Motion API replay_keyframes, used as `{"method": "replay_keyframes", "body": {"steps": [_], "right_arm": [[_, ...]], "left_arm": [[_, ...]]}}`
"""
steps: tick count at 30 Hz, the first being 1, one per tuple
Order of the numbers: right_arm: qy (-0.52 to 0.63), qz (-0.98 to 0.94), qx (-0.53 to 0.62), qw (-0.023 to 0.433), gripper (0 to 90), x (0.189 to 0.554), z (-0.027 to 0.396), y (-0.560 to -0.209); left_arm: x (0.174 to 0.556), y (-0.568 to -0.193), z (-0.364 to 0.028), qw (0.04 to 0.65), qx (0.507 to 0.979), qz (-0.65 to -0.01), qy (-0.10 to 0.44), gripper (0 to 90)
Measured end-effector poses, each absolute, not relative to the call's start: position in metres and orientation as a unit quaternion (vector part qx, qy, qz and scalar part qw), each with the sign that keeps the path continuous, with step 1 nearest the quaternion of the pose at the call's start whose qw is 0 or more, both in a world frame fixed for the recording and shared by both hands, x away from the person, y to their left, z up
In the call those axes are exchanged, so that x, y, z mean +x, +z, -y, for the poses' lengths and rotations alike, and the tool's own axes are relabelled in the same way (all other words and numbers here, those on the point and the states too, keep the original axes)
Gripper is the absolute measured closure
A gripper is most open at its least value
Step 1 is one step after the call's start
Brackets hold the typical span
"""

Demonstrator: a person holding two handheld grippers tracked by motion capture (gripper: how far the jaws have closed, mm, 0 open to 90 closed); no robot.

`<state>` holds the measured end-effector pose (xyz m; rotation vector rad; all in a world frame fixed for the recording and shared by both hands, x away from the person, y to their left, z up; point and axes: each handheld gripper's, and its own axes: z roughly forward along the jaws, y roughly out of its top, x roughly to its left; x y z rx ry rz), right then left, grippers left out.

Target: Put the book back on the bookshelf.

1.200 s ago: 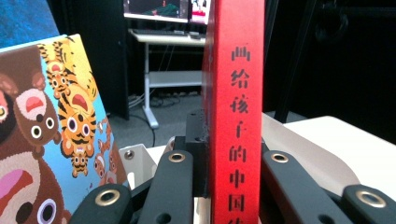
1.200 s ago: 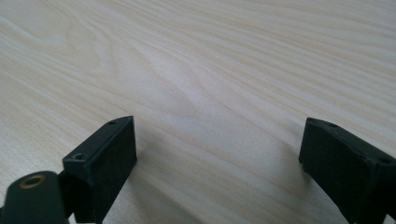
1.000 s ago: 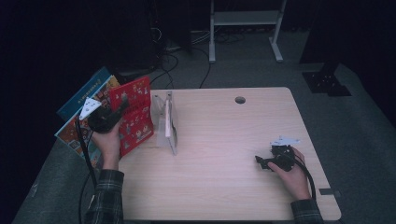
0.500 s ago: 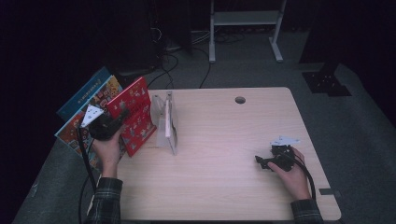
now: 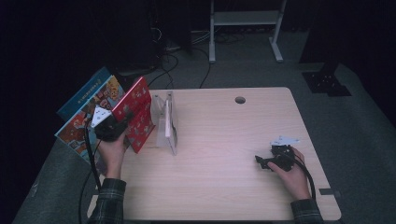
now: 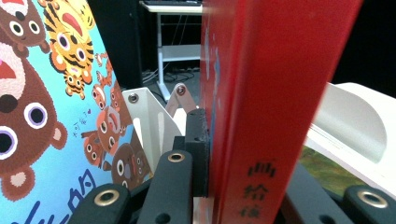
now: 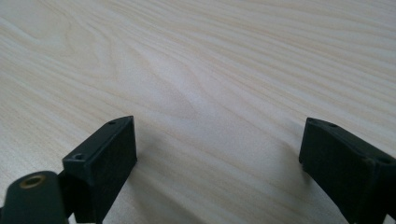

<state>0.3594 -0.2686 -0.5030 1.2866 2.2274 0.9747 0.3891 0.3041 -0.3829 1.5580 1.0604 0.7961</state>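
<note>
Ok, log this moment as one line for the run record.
left gripper: shut on red book, beside white book stand | right gripper: open, holding nothing, low over table | blue animal book: leaning behind

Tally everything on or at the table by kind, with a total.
Books: 3, namely the red book, the blue book and the orange book
Book stands: 1, the white stand
Grippers: 2, the left gripper and the right gripper
Total: 6
</note>
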Motion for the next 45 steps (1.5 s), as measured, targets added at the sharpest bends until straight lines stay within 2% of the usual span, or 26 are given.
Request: {"method": "replay_keyframes", "body": {"steps": [4, 9, 11, 13, 14, 15, 20, 21, 25, 26, 34, 45], "right_arm": [[0.348, -0.794, 0.459, 0.194, 10.0, 0.359, 0.269, -0.503], [0.348, -0.794, 0.459, 0.194, 10.0, 0.359, 0.269, -0.503], [0.348, -0.794, 0.459, 0.194, 10.0, 0.359, 0.269, -0.503], [0.348, -0.794, 0.458, 0.195, 10.0, 0.359, 0.269, -0.503], [0.348, -0.794, 0.458, 0.195, 10.0, 0.359, 0.269, -0.503], [0.348, -0.794, 0.458, 0.195, 10.0, 0.359, 0.269, -0.503], [0.348, -0.794, 0.459, 0.194, 10.0, 0.359, 0.269, -0.503], [0.348, -0.794, 0.459, 0.194, 10.0, 0.359, 0.269, -0.503], [0.347, -0.794, 0.459, 0.194, 10.0, 0.359, 0.269, -0.503], [0.347, -0.794, 0.459, 0.194, 10.0, 0.359, 0.269, -0.503], [0.347, -0.795, 0.458, 0.195, 10.0, 0.359, 0.269, -0.503], [0.347, -0.794, 0.459, 0.195, 10.0, 0.359, 0.269, -0.503]], "left_arm": [[0.389, -0.382, -0.307, 0.522, 0.653, -0.444, 0.322, 77.1], [0.38, -0.377, -0.311, 0.518, 0.655, -0.448, 0.319, 63.5], [0.378, -0.376, -0.312, 0.514, 0.659, -0.447, 0.32, 61.6], [0.372, -0.376, -0.313, 0.51, 0.661, -0.45, 0.318, 51.3], [0.372, -0.376, -0.313, 0.51, 0.661, -0.45, 0.318, 47.5], [0.37, -0.376, -0.313, 0.508, 0.661, -0.453, 0.316, 47.5], [0.358, -0.374, -0.312, 0.504, 0.664, -0.459, 0.307, 25.8], [0.355, -0.373, -0.311, 0.501, 0.667, -0.458, 0.307, 25.8], [0.344, -0.372, -0.309, 0.496, 0.673, -0.456, 0.305, 16.5], [0.341, -0.372, -0.309, 0.493, 0.674, -0.458, 0.306, 11.9], [0.316, -0.374, -0.306, 0.493, 0.678, -0.449, 0.309, 2.2], [0.287, -0.385, -0.295, 0.492, 0.689, -0.437, 0.303, 0.0]]}}
